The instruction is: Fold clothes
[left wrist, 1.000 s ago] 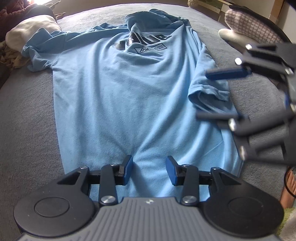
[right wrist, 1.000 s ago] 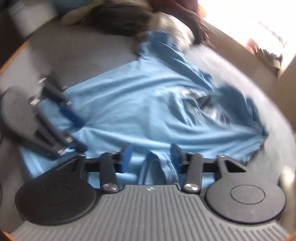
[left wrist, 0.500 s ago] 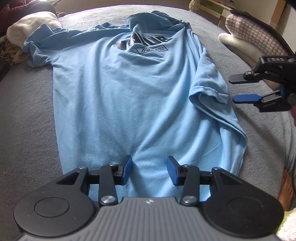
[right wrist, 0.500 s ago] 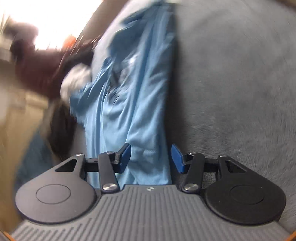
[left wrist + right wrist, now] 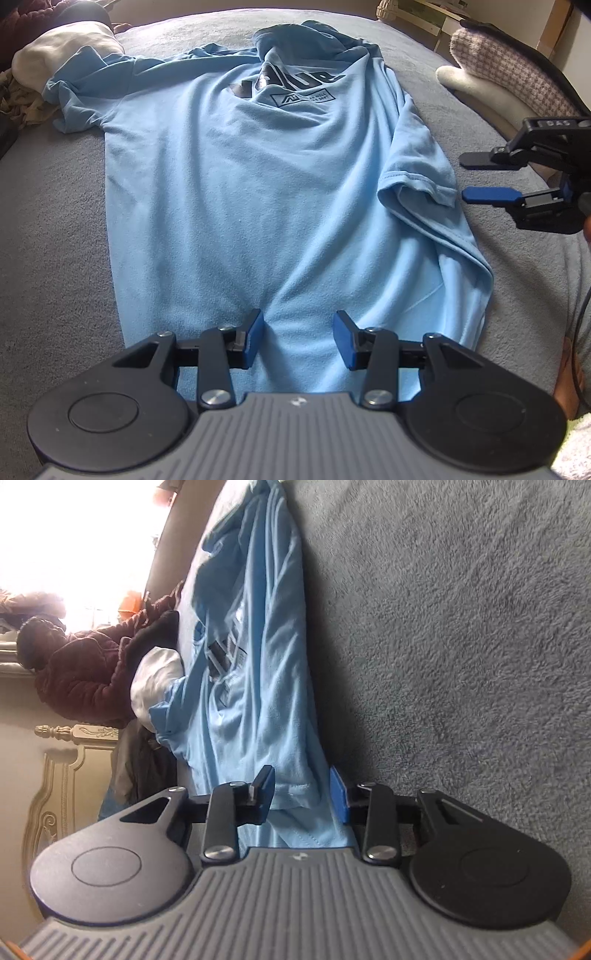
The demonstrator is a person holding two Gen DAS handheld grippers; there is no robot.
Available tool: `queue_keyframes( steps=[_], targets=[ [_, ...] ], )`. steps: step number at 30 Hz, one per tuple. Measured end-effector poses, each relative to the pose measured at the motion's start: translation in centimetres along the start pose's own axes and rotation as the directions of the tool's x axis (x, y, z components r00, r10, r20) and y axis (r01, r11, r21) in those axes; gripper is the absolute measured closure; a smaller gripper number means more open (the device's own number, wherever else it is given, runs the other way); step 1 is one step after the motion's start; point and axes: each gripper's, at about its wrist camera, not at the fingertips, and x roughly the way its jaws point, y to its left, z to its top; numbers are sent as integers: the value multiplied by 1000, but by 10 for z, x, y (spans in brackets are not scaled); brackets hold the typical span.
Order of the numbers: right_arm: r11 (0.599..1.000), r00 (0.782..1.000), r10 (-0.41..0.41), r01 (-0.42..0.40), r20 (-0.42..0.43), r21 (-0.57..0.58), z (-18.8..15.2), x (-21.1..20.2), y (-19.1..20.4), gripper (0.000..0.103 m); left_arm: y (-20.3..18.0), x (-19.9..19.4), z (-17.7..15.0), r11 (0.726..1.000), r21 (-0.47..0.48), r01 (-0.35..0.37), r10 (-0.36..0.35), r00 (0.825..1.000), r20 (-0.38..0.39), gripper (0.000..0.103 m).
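A light blue T-shirt point(image 5: 236, 192) with a dark chest print lies flat on a grey blanket point(image 5: 48, 229), collar at the far end. My left gripper point(image 5: 298, 325) stands open over the middle of the near hem, with shirt fabric showing between its blue pads. My right gripper point(image 5: 469, 176) is rolled on its side at the shirt's right edge, tips at the folded-in right sleeve point(image 5: 417, 184). In the right wrist view the sleeve hem point(image 5: 295, 794) lies between the right gripper's point(image 5: 301, 786) closing jaws, and the pads are not visibly pressing on it.
A white bundle point(image 5: 66, 48) and dark maroon clothing point(image 5: 81, 672) lie past the shirt's left sleeve. A houndstooth cushion point(image 5: 513, 74) stands at the far right. A cream carved headboard point(image 5: 55, 775) stands behind. A bare foot point(image 5: 569, 376) is at the lower right.
The right gripper swung from over the shirt's lower right part out to the right edge, rolled onto its side, and narrowed its jaws around the sleeve hem. The left gripper stayed put.
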Motion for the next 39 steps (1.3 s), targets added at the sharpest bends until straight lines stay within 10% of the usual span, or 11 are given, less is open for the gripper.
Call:
queue_keyframes(
  steps=[17, 24, 31, 39],
  targets=[
    [1000, 998, 9, -8, -58, 12, 3, 31, -3, 71, 2, 0, -1, 1000, -3, 4, -4, 1000, 5, 60],
    [997, 1000, 5, -6, -7, -78, 8, 10, 9, 99, 3, 0, -1, 1000, 1, 12, -12, 1000, 5, 60],
    [948, 985, -157, 169, 66, -270, 24, -63, 25, 100, 3, -1, -2, 1000, 13, 19, -19, 1000, 3, 60],
    [828, 901, -417, 430, 119, -360, 66, -107, -9, 100, 2, -4, -1, 999, 34, 15, -15, 1000, -7, 60]
  ],
)
